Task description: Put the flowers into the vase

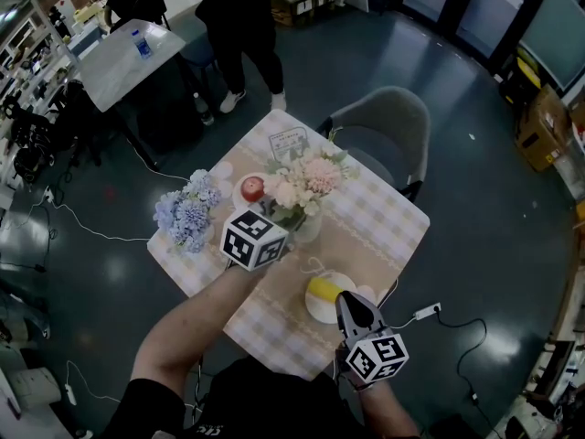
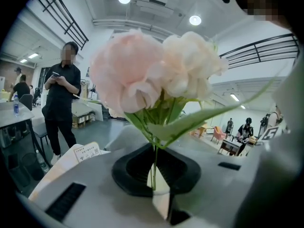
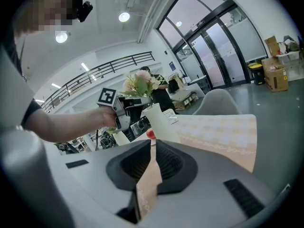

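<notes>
Flowers [image 2: 156, 75], pale pink, gripped by the stem over the checked table [image 1: 384, 227].
The left gripper [image 2: 153, 184] has its jaws clamped on the thin green stem, with the blooms upright beside the white vase [image 3: 159, 122]; I cannot tell whether the stem reaches into it. The right gripper [image 3: 152, 146] hangs at the near edge, jaws together on nothing, by a plate [image 1: 315, 316] with something yellow. Blue flowers [image 1: 187, 213] lie at the table's left edge.
</notes>
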Motion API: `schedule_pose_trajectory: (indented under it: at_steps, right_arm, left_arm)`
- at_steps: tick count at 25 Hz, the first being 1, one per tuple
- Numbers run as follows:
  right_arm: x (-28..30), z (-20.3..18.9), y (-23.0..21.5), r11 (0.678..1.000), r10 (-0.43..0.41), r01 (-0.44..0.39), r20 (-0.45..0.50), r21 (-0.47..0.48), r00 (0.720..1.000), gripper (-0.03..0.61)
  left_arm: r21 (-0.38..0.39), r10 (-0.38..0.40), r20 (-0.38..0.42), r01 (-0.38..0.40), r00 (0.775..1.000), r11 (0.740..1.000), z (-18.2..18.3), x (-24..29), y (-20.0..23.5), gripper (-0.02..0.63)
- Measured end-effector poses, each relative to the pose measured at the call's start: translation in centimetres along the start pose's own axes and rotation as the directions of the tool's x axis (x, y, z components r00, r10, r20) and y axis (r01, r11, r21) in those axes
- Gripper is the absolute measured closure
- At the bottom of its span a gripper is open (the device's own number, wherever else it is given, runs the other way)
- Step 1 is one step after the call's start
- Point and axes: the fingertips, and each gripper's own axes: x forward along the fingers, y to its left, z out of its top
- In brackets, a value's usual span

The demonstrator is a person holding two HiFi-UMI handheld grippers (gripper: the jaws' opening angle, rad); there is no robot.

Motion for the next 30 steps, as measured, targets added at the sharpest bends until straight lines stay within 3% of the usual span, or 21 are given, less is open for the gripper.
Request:
schedule_pose_trajectory:
  at_steps: [17,22,30]
  right_arm:
    - [-0.11,-0.01,0.18,1.000,0.006,-0.006,0.001,0.003,1.000,0.528]
    - [-0.08,-0.24,0.32,1.000,0.007,-0.007,0.002,0.003,1.000,0.528]
    - [-0.51,-0.12,0.35,1.000,0.003,-0.003,0.004,0.005,1.000,0.528]
  left_arm:
    - [0.080,0.012,-0.018,-0.010,1.000,0.997,0.18,-0.30,-0.63,0.593]
    - [0.088,0.019,-0.028,-0.017,0.999,0.996,-0.08,-0.35,-0.63,0.538]
    - [0.075,0.024,-0.033,-0.022,0.999,0.997,-0.21,-0.45,-0.81,0.526]
